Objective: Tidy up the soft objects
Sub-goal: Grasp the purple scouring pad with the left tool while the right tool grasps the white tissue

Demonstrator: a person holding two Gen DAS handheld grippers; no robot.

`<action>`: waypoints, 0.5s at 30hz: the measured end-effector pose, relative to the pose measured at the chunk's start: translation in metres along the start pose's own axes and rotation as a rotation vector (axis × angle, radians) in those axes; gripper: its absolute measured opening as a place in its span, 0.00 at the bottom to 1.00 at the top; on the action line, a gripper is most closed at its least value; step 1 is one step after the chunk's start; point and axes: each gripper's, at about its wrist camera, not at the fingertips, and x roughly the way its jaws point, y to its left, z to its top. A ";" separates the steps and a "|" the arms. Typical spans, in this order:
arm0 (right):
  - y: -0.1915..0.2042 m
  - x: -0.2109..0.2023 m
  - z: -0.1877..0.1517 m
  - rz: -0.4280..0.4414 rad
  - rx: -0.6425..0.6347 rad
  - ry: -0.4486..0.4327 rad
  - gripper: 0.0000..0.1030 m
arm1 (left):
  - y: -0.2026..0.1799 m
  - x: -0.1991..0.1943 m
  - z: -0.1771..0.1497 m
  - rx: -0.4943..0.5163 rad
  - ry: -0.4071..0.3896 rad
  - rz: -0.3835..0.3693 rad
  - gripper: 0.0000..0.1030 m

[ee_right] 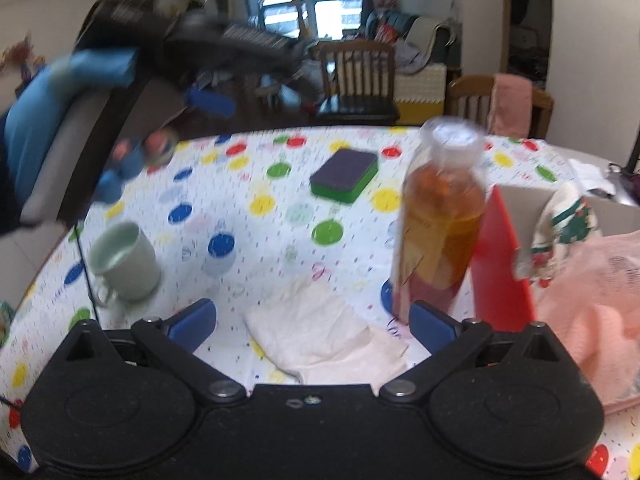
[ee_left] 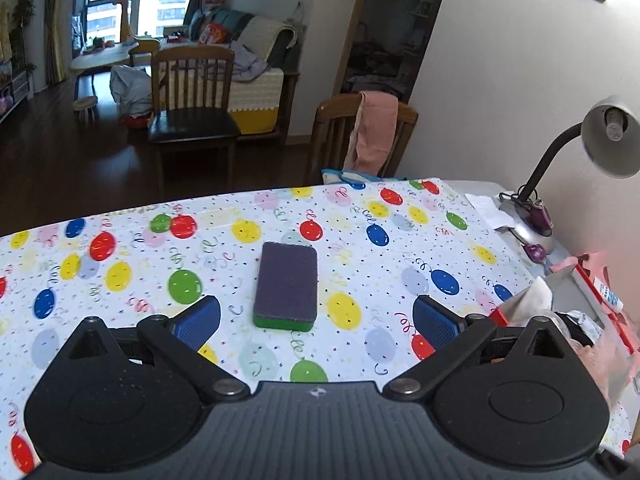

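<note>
A sponge (ee_left: pixel 286 286), dark purple on top and green below, lies flat on the balloon-print tablecloth (ee_left: pixel 120 264). My left gripper (ee_left: pixel 316 322) hovers just short of it, jaws wide open, the sponge's near end between the two blue pads without touching them. In the right wrist view the same sponge (ee_right: pixel 345 176) sits farther back. My right gripper (ee_right: pixel 312 322) is open above a crumpled white cloth (ee_right: pixel 324 332), which lies between its pads. The left gripper (ee_right: pixel 208 104) shows blurred at the upper left, held by a blue-sleeved arm.
A bottle of amber liquid (ee_right: pixel 440 220) stands close to the right pad. A red-walled box (ee_right: pixel 500 264) holds pink fabric (ee_right: pixel 592 300) and a printed cloth (ee_right: pixel 568 224). A pale green mug (ee_right: pixel 124 260) sits left. A desk lamp (ee_left: pixel 600 140) and chairs (ee_left: pixel 192 100) stand behind.
</note>
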 end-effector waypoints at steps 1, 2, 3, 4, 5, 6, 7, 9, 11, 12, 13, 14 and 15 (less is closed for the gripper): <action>0.001 0.006 -0.001 0.003 -0.009 0.011 1.00 | -0.001 0.008 0.002 0.005 0.010 -0.001 1.00; 0.001 0.012 -0.002 0.010 -0.019 0.021 1.00 | -0.003 0.015 0.003 0.009 0.019 0.011 1.00; 0.002 0.017 -0.002 0.014 -0.029 0.032 1.00 | -0.004 0.023 0.005 0.011 0.031 0.022 1.00; 0.003 0.022 -0.002 0.014 -0.039 0.041 1.00 | -0.005 0.032 0.006 0.012 0.045 0.022 1.00; 0.003 0.027 -0.002 0.015 -0.048 0.048 1.00 | -0.005 0.041 0.008 0.014 0.058 0.021 1.00; 0.003 0.032 -0.002 0.021 -0.056 0.056 1.00 | -0.006 0.049 0.009 0.019 0.068 0.026 1.00; 0.003 0.036 -0.002 0.024 -0.063 0.064 1.00 | -0.008 0.058 0.010 0.028 0.076 0.036 1.00; 0.001 0.045 -0.003 0.023 -0.077 0.078 1.00 | -0.009 0.075 0.012 0.047 0.095 0.053 1.00; -0.001 0.055 -0.005 0.023 -0.089 0.095 1.00 | -0.008 0.092 0.013 0.055 0.116 0.072 1.00; -0.002 0.061 -0.006 0.019 -0.096 0.104 1.00 | -0.006 0.100 0.013 0.050 0.127 0.080 1.00; -0.003 0.066 -0.008 0.016 -0.105 0.113 1.00 | -0.004 0.108 0.012 0.040 0.139 0.084 1.00; -0.004 0.070 -0.010 0.014 -0.115 0.122 1.00 | -0.001 0.115 0.011 0.034 0.148 0.089 1.00; -0.004 0.074 -0.012 0.009 -0.127 0.131 1.00 | 0.001 0.121 0.010 0.036 0.152 0.103 1.00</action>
